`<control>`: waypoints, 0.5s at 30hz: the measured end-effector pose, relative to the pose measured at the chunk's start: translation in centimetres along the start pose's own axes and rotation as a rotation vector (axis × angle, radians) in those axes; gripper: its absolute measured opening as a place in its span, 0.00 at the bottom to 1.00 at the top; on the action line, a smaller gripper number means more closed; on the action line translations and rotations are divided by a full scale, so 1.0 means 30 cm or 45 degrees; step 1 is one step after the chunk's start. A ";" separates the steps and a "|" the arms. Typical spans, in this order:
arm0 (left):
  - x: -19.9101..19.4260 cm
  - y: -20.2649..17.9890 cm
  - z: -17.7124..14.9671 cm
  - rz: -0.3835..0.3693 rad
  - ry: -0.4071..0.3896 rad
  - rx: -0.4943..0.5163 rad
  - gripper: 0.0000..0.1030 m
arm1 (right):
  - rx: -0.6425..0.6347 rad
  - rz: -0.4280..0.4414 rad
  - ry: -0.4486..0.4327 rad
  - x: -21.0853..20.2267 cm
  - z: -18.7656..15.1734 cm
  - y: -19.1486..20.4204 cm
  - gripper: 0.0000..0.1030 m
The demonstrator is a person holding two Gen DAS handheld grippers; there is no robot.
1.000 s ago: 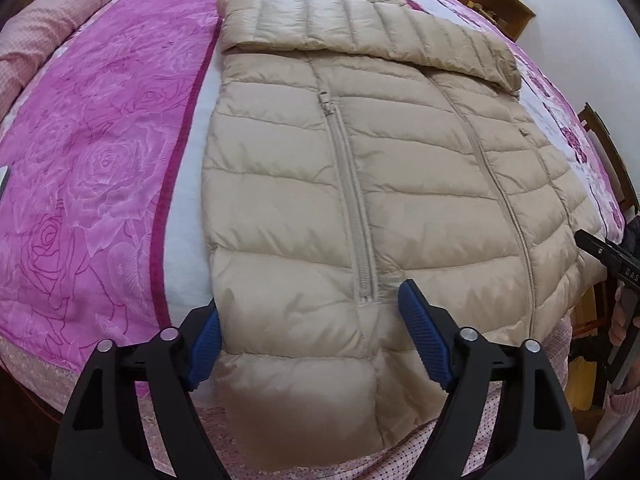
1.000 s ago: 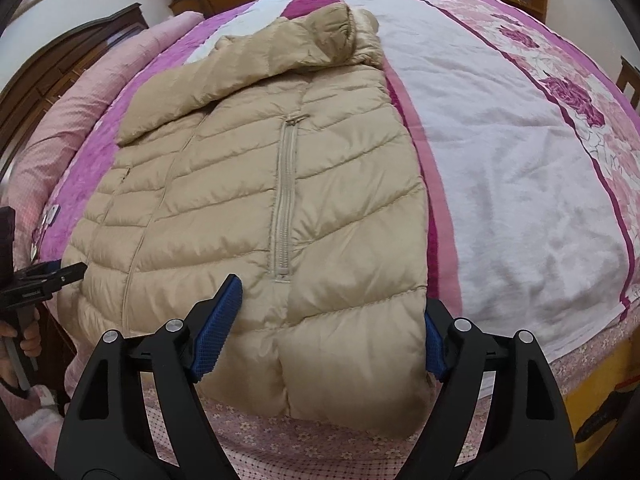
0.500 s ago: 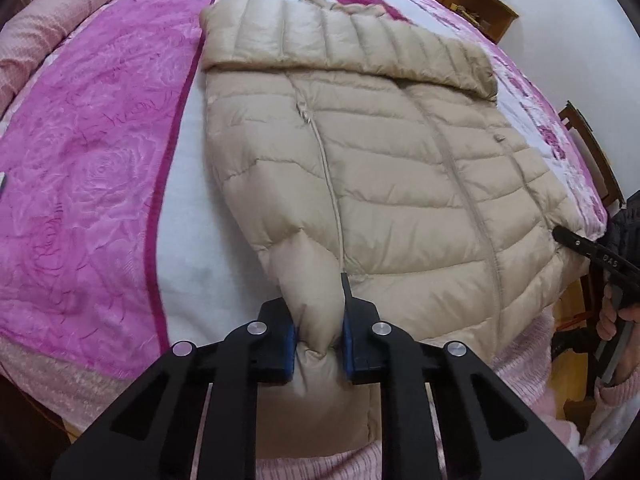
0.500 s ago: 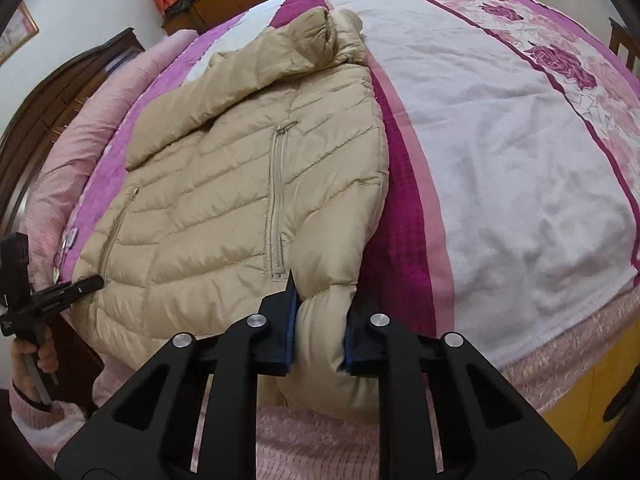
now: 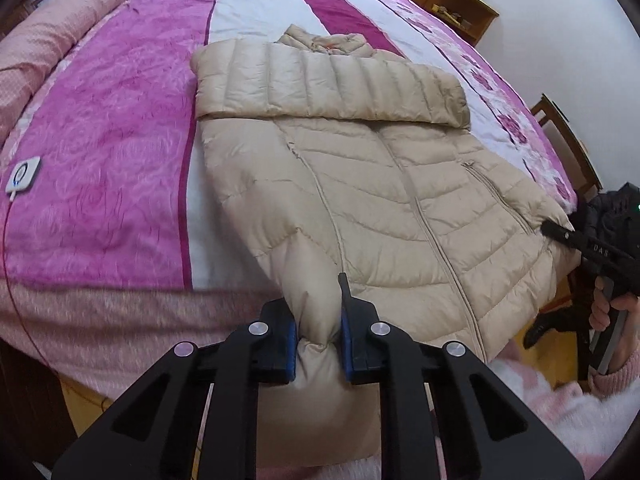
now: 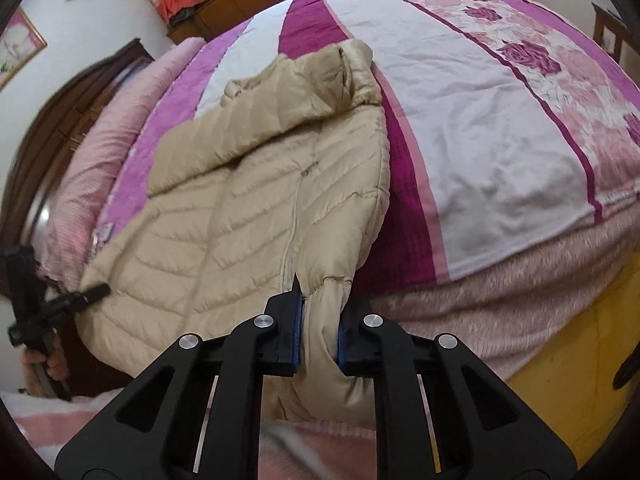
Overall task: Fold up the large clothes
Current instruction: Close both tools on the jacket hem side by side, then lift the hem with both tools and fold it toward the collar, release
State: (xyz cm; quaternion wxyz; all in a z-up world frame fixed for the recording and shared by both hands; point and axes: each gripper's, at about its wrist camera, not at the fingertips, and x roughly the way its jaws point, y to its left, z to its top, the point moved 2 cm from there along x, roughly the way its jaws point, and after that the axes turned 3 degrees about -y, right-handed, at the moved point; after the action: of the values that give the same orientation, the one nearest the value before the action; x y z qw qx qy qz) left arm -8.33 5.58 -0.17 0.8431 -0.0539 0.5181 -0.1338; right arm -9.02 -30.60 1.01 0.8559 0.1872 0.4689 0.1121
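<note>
Blue pads of the left tool (image 5: 318,346) pinch one hem corner of the beige quilted down jacket (image 5: 360,184), and the right tool (image 6: 318,340), its jaws closing, clamps the opposite hem corner. The jacket lies front-up with a sleeve folded across its chest, its long axis running from the bed's (image 5: 100,128) near edge, hem, to the collar farther in. Only the left view shows a small white device (image 5: 23,175) on the pink bedspread; only the right shows the dark headboard (image 6: 60,120).

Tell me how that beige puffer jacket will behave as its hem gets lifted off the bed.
The puffer jacket probably folds softly: its hem bunches between the pads of the left gripper and right gripper. Its puffy quilting suggests it is light for its bulk. The smooth, sheeny shell may slide on the bedspread, and the right jaws are closing further on it.
</note>
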 end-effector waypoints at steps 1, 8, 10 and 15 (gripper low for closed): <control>-0.015 -0.002 -0.010 -0.004 0.005 -0.002 0.16 | 0.011 0.011 -0.001 -0.017 -0.004 0.004 0.12; -0.142 -0.006 -0.044 0.000 -0.016 -0.027 0.16 | 0.033 0.057 -0.040 -0.137 -0.030 0.057 0.12; -0.158 -0.012 -0.038 0.007 -0.041 -0.020 0.16 | 0.003 0.055 -0.083 -0.153 -0.013 0.075 0.12; -0.173 0.001 0.026 -0.012 -0.135 -0.032 0.15 | -0.027 0.092 -0.171 -0.153 0.055 0.106 0.12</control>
State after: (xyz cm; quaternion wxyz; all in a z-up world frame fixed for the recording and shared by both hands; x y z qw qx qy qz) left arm -9.84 7.01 4.63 0.8680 -0.0739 0.4740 -0.1285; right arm -10.14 -29.76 6.65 0.8827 0.2022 0.4021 0.1352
